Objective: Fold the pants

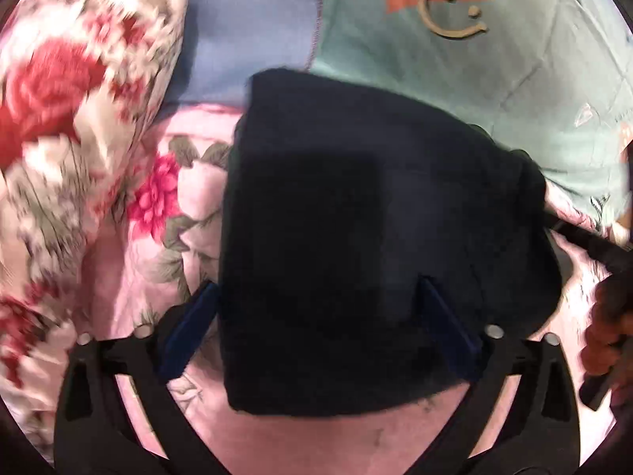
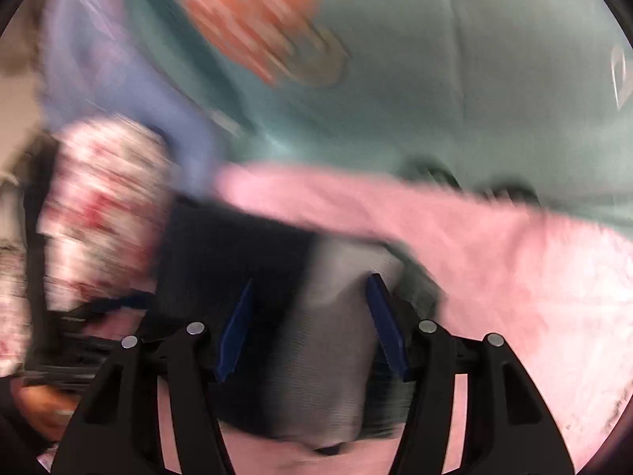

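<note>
The dark, near-black pants (image 1: 356, 217) lie folded into a compact block on the pink floral sheet (image 1: 178, 198). My left gripper (image 1: 316, 285) hangs over their near end, open wide: one blue pad is at the left edge of the fabric and the other over it. In the blurred right wrist view, the pants (image 2: 221, 245) show a grey inner patch (image 2: 332, 316). My right gripper (image 2: 311, 278) is open with that fabric between its blue fingers. The right gripper's dark body (image 1: 593, 245) and a hand (image 1: 605, 340) sit at the pants' right edge.
A bulky floral bundle (image 1: 71, 118) rises on the left. Behind the pants lie a teal cloth with an orange smiley print (image 1: 435, 59) and a blue-grey cloth (image 1: 253, 31). Bare pink sheet (image 2: 534, 277) spreads to the right.
</note>
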Motion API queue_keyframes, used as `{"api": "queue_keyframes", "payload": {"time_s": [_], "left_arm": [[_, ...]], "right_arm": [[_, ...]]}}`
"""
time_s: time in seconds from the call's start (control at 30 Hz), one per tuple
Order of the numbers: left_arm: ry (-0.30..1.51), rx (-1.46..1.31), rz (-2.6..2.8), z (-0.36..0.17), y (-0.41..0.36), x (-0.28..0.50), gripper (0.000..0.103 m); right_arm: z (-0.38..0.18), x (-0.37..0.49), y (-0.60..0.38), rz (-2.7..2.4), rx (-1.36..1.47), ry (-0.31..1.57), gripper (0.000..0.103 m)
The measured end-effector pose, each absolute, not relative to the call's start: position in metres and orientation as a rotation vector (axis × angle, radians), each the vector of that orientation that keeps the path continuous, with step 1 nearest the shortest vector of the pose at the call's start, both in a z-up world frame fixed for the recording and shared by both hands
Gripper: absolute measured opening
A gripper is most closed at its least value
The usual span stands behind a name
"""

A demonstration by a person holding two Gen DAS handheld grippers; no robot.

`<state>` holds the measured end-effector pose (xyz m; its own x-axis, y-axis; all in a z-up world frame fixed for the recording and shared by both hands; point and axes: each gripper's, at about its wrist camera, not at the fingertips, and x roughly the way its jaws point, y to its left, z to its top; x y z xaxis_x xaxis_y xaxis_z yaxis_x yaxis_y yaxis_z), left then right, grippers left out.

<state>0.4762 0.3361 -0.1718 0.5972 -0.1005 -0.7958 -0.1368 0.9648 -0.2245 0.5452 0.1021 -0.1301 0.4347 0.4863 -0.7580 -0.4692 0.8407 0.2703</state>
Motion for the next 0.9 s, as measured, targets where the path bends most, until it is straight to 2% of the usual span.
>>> {"api": "queue_keyframes", "payload": {"time_s": [0.1,0.27,0.47,0.9], "left_arm": [[0.955,-0.309,0.051,-0.158,0.340,0.474,0.101],[0.896,-0.246,0.104,-0.111,0.336,0.443,0.101],[0.867,-0.239,0.132,-0.057,0.326,0.389,0.101],[0.874,-0.138,0.151,-0.008,0.288,0.261,0.101]], "right_arm": [[-0.129,0.548,0.086,0.614,0.187,0.976,0.060],[-0.059,0.485,0.085,0.570,0.091,0.796,0.064],[-0.013,0.399,0.077,0.533,-0.010,0.729,0.065],[-0.015,0.271,0.058,0.440,-0.062,0.876,0.065]]}}
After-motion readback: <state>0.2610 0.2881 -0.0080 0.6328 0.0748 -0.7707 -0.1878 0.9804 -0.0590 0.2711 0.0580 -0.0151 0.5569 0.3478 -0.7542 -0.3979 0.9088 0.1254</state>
